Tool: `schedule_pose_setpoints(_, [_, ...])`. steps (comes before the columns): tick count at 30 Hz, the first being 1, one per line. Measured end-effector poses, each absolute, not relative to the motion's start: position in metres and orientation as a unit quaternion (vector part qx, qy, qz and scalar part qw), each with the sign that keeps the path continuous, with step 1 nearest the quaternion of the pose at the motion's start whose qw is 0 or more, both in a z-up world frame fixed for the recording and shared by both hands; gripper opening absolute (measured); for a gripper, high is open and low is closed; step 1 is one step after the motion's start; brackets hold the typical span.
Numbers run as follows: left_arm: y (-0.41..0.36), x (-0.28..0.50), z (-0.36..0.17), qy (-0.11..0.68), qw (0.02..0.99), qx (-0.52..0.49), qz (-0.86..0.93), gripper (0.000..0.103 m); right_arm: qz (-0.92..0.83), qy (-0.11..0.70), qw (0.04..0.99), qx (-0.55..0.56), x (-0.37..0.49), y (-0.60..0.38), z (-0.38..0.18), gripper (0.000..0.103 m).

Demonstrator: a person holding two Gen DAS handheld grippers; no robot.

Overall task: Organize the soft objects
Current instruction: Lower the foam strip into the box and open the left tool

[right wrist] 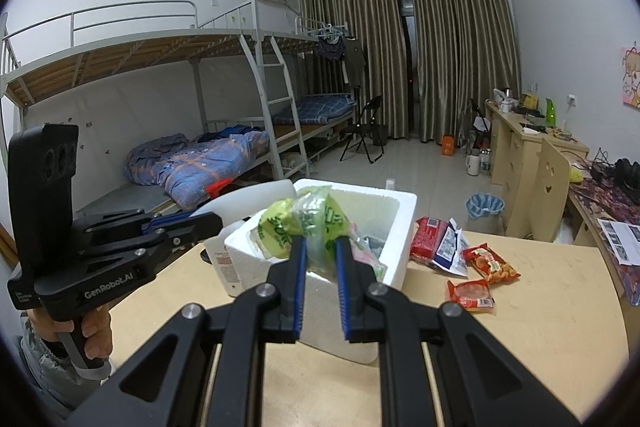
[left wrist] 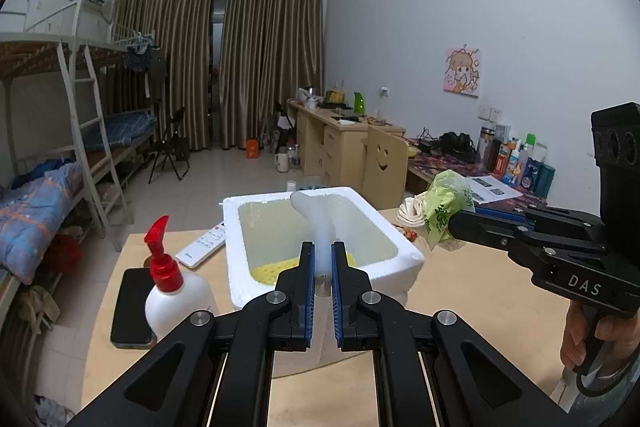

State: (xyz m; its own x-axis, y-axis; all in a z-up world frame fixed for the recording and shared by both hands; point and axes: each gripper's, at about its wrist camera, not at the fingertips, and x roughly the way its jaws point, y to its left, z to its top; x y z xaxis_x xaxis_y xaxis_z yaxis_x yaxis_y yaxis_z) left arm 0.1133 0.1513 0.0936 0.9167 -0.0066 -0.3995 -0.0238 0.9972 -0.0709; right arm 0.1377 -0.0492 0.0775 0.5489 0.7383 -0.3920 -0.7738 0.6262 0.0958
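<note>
A white foam box (left wrist: 400,251) stands on the wooden table, also in the right wrist view (right wrist: 400,227). A yellow sponge (left wrist: 268,273) lies in its bottom. My left gripper (left wrist: 323,259) is shut on a soft white foam sheet (left wrist: 318,223) and holds it over the box's near edge. My right gripper (right wrist: 321,247) is shut on a crumpled green plastic bag (right wrist: 308,223), held above the box's near corner. From the left wrist view the bag (left wrist: 446,207) hangs to the right of the box.
A white pump bottle with a red top (left wrist: 170,291), a black phone (left wrist: 130,307) and a white remote (left wrist: 204,245) lie left of the box. Snack packets (right wrist: 472,267) lie right of it. A white cloth bundle (left wrist: 410,213) sits behind the bag.
</note>
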Motion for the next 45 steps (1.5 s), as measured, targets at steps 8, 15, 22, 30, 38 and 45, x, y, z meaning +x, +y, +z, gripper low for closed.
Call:
schedule_pose_setpoints(8, [0.155,0.134,0.093,0.212,0.977,-0.034,0.008,0.008,0.427,0.205,0.879,-0.044,0.150,-0.043,0.079,0.017])
schedule_pose_setpoints(15, [0.158,0.160,0.086,0.223,0.974,-0.032,0.013,0.008,0.430,0.209,0.877,-0.041,0.163,-0.040,0.078,0.017])
schedule_pose_setpoints(22, [0.158,0.186,0.079,0.238,0.971,-0.030,0.017,0.008,0.430,0.216,0.876,-0.039,0.177,-0.039,0.075,0.017])
schedule_pose_setpoints(30, [0.158,0.208,0.071,0.252,0.967,-0.027,0.020,0.008,0.426,0.222,0.876,-0.035,0.185,-0.041,0.072,0.017])
schedule_pose_setpoints(38, [0.159,0.214,0.066,0.256,0.966,-0.027,0.021,0.008,0.424,0.227,0.876,-0.035,0.192,-0.041,0.068,0.017])
schedule_pose_setpoints(45, [0.158,0.220,0.065,0.258,0.966,-0.024,0.024,0.010,0.423,0.227,0.876,-0.036,0.193,-0.041,0.069,0.017])
